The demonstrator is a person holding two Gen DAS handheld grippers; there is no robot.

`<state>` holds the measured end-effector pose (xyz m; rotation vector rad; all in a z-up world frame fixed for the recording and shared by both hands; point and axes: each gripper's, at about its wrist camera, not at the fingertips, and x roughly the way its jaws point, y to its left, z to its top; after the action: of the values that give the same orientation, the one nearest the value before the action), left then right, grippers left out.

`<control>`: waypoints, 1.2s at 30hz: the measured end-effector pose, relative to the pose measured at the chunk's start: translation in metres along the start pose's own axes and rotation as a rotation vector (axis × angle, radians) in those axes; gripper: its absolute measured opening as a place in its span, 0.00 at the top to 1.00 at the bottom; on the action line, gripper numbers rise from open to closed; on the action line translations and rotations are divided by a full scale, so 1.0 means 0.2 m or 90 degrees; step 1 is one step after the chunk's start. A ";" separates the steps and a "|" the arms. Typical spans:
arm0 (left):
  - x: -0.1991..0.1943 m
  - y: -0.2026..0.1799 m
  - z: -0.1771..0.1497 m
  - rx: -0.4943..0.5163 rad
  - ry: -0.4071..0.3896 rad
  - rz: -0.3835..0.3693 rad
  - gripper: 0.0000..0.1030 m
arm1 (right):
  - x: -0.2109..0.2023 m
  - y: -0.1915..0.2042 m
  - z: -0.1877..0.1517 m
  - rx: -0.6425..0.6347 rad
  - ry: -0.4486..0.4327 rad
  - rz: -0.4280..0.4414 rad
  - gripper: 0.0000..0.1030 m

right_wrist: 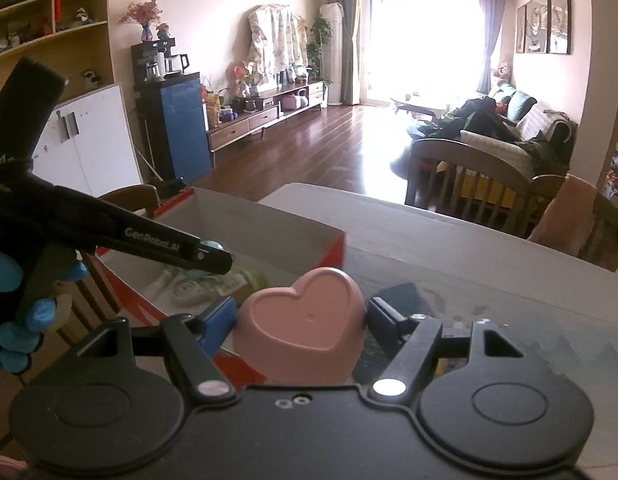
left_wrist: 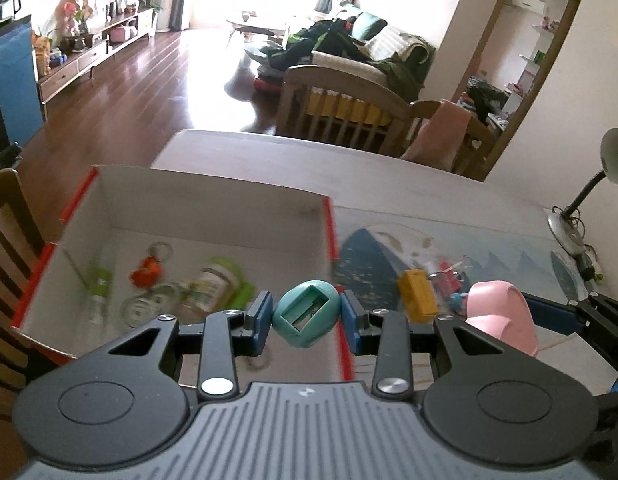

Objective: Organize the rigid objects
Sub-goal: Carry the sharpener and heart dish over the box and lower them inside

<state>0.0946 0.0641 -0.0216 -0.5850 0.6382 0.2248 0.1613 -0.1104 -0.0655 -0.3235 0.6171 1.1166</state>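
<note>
left tongs (left_wrist: 306,315) pinching teal egg-shaped piece (left_wrist: 306,314) over box (left_wrist: 213,204) right wall, right tongs (right_wrist: 301,322) pinching pink heart mold (right_wrist: 305,328) beside box on table (left_wrist: 449,196)

A lived-in home living room: sofa (right_wrist: 509,136) at 2 o'clock, TV cabinet (right_wrist: 265,116) at 11 o'clock, wood floor (right_wrist: 309,152), bright balcony door (right_wrist: 421,40) at 12 o'clock.

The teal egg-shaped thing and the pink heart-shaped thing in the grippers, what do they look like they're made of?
Teal egg-shaped piece held in the left gripper: probably moulded plastic, smooth and matte, with a crisp rectangular opening in one face.

Pink heart-shaped piece held in the right gripper: likely plastic or silicone, with an even matte skin, rounded edges and a small centre moulding dot. The view can't settle which.
</note>
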 end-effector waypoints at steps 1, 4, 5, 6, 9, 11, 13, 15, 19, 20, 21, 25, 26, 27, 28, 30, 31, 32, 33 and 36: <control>-0.01 0.03 0.00 0.001 0.000 0.002 0.65 | 0.01 0.02 0.01 0.002 0.001 0.001 0.30; -0.03 0.12 0.01 0.002 0.002 0.009 0.65 | 0.06 0.07 0.04 0.009 0.003 0.009 0.30; -0.04 0.16 0.02 0.003 0.004 0.011 0.65 | 0.08 0.09 0.05 0.008 0.004 0.009 0.30; -0.03 0.18 0.02 0.004 0.008 0.012 0.65 | 0.10 0.12 0.05 0.007 0.005 0.009 0.30; -0.03 0.28 0.04 0.006 0.014 0.017 0.65 | 0.15 0.17 0.07 0.000 0.007 0.008 0.30; -0.02 0.33 0.05 0.007 0.018 0.024 0.65 | 0.19 0.20 0.08 -0.004 0.012 0.006 0.30; -0.01 0.38 0.05 0.007 0.023 0.029 0.65 | 0.24 0.22 0.08 -0.005 0.020 0.006 0.30; 0.01 0.43 0.06 0.004 0.030 0.030 0.65 | 0.29 0.24 0.09 -0.008 0.029 0.003 0.30; 0.07 0.51 0.08 0.005 0.047 0.040 0.65 | 0.41 0.28 0.11 -0.009 0.051 0.002 0.30; 0.08 0.53 0.09 0.007 0.050 0.044 0.65 | 0.44 0.29 0.12 -0.013 0.053 -0.002 0.30; 0.10 0.54 0.09 0.010 0.052 0.047 0.65 | 0.47 0.30 0.12 -0.019 0.057 -0.006 0.30; 0.19 0.57 0.13 0.022 0.057 0.067 0.65 | 0.59 0.32 0.12 -0.025 0.084 -0.020 0.30; 0.21 0.57 0.13 0.028 0.058 0.071 0.65 | 0.62 0.32 0.11 -0.027 0.090 -0.025 0.30; 0.23 0.57 0.14 0.033 0.060 0.074 0.65 | 0.65 0.33 0.11 -0.027 0.095 -0.029 0.30; 0.26 0.57 0.14 0.038 0.063 0.075 0.65 | 0.67 0.33 0.11 -0.027 0.101 -0.032 0.30; 0.32 0.57 0.16 0.042 0.070 0.077 0.65 | 0.72 0.33 0.11 -0.023 0.116 -0.035 0.30; 0.35 0.57 0.18 0.041 0.076 0.079 0.65 | 0.75 0.33 0.11 -0.019 0.125 -0.037 0.30; 0.38 0.58 0.20 0.041 0.082 0.081 0.65 | 0.77 0.33 0.10 -0.017 0.134 -0.036 0.30; 0.41 0.58 0.20 0.042 0.089 0.082 0.65 | 0.79 0.33 0.10 -0.016 0.145 -0.034 0.30; 0.50 0.57 0.23 0.056 0.109 0.082 0.65 | 0.84 0.33 0.10 -0.013 0.166 -0.031 0.30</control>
<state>0.1539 0.1853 -0.1048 -0.4825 0.8494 0.2674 0.1578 0.0510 -0.1481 -0.5048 0.8243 1.0419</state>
